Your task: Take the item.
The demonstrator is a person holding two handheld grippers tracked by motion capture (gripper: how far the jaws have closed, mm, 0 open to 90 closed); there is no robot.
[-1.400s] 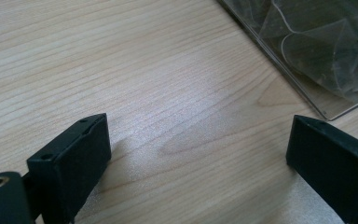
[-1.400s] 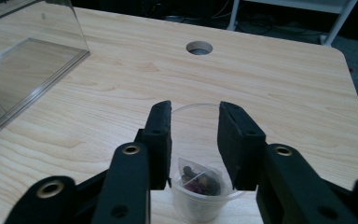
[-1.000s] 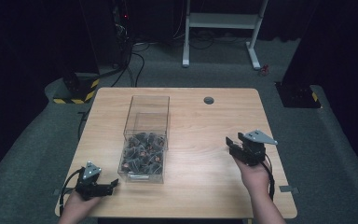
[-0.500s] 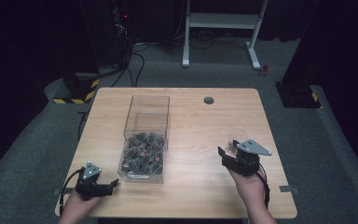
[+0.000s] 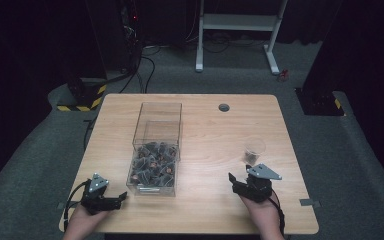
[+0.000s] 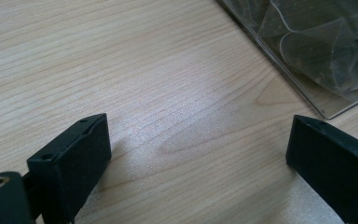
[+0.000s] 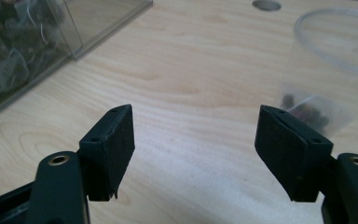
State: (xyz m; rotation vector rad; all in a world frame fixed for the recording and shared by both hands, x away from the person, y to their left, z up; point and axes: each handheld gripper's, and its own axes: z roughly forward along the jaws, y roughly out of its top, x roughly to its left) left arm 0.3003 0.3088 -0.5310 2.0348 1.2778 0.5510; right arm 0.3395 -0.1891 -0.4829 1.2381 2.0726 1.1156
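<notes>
A small clear plastic cup [image 5: 255, 149] is seen standing upright on the wooden surface [image 5: 205, 125], with a clear sachet of dark contents [image 7: 313, 111] inside it at the bottom. The cup is placed just beyond the right gripper [image 5: 241, 183] and a little to its right, apart from the fingers; in the right gripper view it is found past the right-hand finger [image 7: 289, 149], outside the gap. The right gripper's fingers have just been opening and are held wide apart, with nothing but bare wood between them.

Farther left, a tall clear box [image 5: 156, 150] is set lengthwise on the surface, its near half heaped with more dark-filled sachets [image 5: 152, 162]. The cup is well apart from it.

The left gripper [image 5: 111, 199] is held low at the near left corner of the surface, just beside the box's near end. Its fingers [image 6: 74, 158] are likewise spread wide and nothing is gripped; in the left gripper view the box's bottom corner is seen beyond the right-hand finger.

A round grommet hole [image 5: 224, 107] is set in the far part of the surface.
</notes>
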